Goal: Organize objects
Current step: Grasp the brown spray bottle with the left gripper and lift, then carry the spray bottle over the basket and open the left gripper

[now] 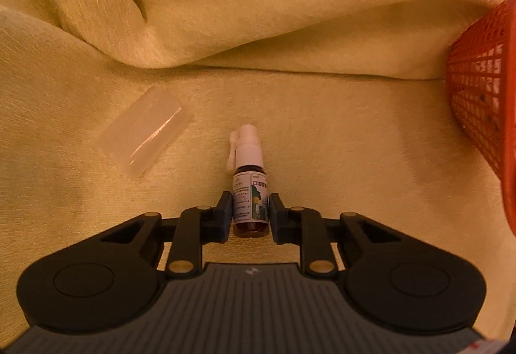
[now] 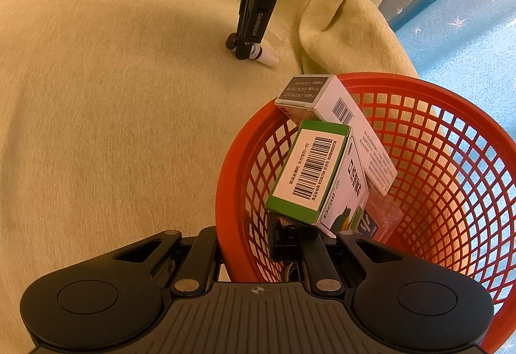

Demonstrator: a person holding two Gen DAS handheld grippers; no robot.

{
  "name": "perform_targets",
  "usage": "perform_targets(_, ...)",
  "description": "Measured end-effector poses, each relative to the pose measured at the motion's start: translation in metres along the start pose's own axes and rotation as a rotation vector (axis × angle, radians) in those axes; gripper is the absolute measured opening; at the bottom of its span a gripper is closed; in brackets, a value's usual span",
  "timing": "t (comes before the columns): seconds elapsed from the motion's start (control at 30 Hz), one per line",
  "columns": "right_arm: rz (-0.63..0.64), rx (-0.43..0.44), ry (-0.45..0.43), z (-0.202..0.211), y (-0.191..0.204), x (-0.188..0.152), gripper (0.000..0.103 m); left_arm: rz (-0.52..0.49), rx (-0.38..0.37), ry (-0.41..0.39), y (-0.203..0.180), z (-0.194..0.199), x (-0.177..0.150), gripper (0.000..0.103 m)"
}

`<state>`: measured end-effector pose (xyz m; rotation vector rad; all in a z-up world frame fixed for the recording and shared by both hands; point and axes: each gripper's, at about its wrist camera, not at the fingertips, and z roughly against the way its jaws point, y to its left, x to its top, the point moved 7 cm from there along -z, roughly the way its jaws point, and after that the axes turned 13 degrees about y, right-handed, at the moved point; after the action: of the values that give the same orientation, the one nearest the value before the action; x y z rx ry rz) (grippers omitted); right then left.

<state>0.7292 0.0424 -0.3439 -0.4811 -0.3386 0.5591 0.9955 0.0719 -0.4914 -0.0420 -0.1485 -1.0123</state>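
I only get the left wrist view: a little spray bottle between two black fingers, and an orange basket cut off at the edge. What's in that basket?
Observer: Two cartons stand tilted inside the basket, a green-edged box in front of a white box.
Visitor: And where is the other gripper? I can't see it at all.
Observer: The right gripper sits on the basket's near rim, one finger outside the mesh wall and one inside, apparently pinching it.
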Motion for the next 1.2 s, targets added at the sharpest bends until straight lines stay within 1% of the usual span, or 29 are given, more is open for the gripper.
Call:
perform_targets(0.27, 0.005, 0.001, 0.004, 0.000, 0.000, 0.000, 0.007, -0.048, -0.007, -0.050, -0.012, 0.044, -0.013, 0.019)
perform_targets(0.6, 0.015, -0.002, 0.004, -0.001, -0.001, 0.002, 0.007, -0.073, -0.008, -0.078, -0.023, 0.081, -0.030, 0.019)
perform_targets(0.77, 0.017, -0.004, 0.004, -0.002, -0.001, 0.001, 0.007, -0.090, -0.016, -0.109, -0.033, 0.106, -0.031, 0.019)
perform_targets(1.0, 0.019, 0.002, 0.004, -0.001, -0.002, 0.000, 0.007, -0.169, -0.028, -0.160, -0.058, 0.141, -0.024, 0.019)
perform_targets(1.2, 0.017, 0.002, 0.006, -0.001, 0.000, 0.000, 0.007, -0.208, -0.055, -0.187, -0.075, 0.162, -0.021, 0.019)
